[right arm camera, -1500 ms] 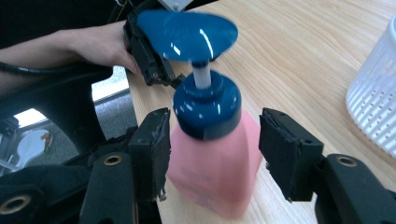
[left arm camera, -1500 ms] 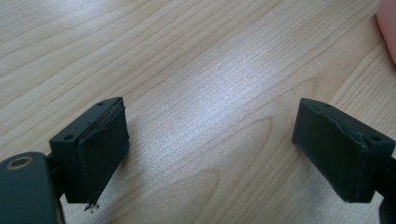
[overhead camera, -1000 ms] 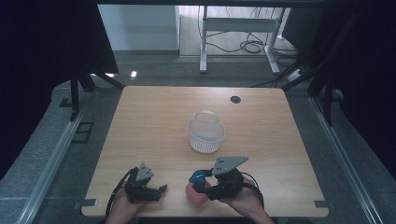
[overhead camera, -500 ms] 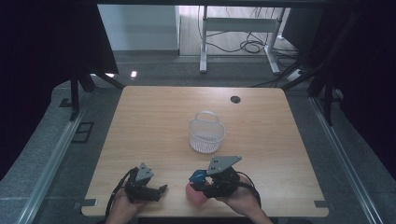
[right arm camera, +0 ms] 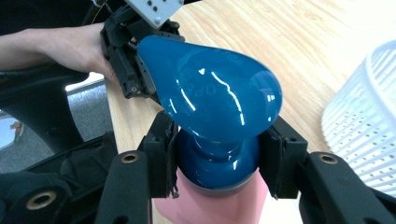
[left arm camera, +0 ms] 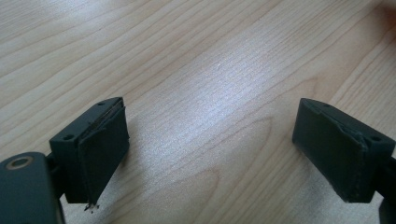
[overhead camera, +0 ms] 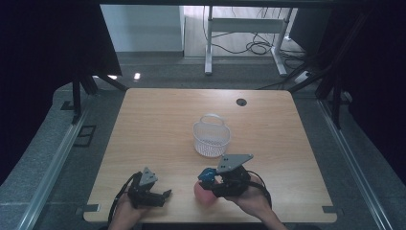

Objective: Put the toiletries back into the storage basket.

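Basket: mid-desk, beyond both grippers.
Bottle: near edge, in right gripper.
Left gripper: left of bottle, apart.

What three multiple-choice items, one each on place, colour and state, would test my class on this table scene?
1. Where does the white basket stand?
A. mid-table, beyond the grippers
B. on the floor
C. at the table's left edge

2. What colour is the top of the held bottle?
A. yellow
B. blue
C. green

3. How do the left gripper jaws stand?
A. clamped on the basket
B. shut on a cloth
C. open, over bare wood

Answers: A, the high view shows it centred; B, the glossy blue top sits between the right gripper jaws; C, wood grain shows between the jaws.
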Demonstrator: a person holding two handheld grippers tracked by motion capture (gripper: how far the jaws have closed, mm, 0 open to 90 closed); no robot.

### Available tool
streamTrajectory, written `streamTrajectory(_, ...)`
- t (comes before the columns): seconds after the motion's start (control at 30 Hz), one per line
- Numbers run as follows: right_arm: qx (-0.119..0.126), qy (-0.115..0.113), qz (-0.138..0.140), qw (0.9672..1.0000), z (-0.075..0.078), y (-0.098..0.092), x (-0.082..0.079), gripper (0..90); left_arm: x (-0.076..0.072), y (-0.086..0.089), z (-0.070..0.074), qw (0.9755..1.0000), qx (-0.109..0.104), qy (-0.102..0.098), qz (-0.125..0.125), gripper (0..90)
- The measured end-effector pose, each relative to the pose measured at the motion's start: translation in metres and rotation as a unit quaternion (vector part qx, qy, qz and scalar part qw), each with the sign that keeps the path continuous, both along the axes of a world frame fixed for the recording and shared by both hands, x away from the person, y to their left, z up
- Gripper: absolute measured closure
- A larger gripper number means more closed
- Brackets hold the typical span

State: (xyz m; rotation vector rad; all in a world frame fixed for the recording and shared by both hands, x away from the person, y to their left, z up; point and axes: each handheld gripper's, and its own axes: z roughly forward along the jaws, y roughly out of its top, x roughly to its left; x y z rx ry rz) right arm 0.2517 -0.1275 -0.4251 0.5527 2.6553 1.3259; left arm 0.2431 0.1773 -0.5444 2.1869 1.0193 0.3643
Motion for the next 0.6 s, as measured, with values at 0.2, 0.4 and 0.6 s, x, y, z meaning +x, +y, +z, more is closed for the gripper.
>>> streamTrajectory(0.2, 0.005, -0.005, -0.012, 0.9999, 0.007, -0.006, 0.005, 52.3, 0.0, 0.0, 0.0, 1.0, 0.0, 0.0, 0.0, 10.4)
streamTrajectory(0.4, 0.008, -0.01, -0.021, 0.9997, 0.016, -0.011, 0.011, 52.4, 0.0, 0.0, 0.0, 1.0, 0.0, 0.0, 0.0, 10.4)
streamTrajectory(0.6, 0.011, -0.015, -0.029, 0.9994, 0.024, -0.014, 0.016, 52.4, 0.0, 0.0, 0.0, 1.0, 0.001, 0.0, 0.0, 10.4)
